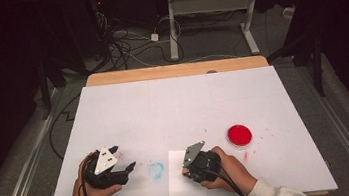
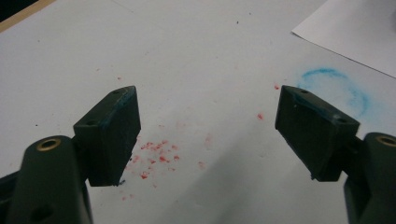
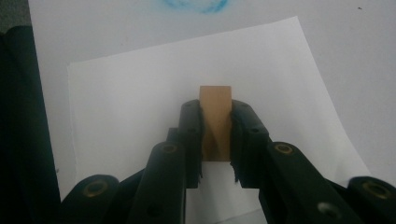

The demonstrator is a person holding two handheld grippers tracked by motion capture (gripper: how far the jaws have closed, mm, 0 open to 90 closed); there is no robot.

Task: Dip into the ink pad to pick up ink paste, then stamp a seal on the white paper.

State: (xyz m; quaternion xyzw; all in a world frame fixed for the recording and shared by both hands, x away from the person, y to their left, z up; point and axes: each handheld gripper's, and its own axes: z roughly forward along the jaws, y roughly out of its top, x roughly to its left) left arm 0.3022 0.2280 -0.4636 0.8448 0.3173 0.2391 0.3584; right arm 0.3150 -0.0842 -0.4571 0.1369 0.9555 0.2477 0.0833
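Your worktop (image 1: 178, 102): one white covering sheet over a wooden top, the wood edge showing along the far side. Lying on it: a loose white paper (image 1: 178, 180) near your front edge, a round red dish (image 1: 239, 135) to its right, a blue ring smudge (image 1: 156, 170) (left of the paper), and scattered red specks (image 2: 156, 156).

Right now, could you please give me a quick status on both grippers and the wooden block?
Left gripper open, holding nothing, over red specks. Right gripper shut on wooden block, above the paper sheet. Nothing in the way; red dish off to the side.
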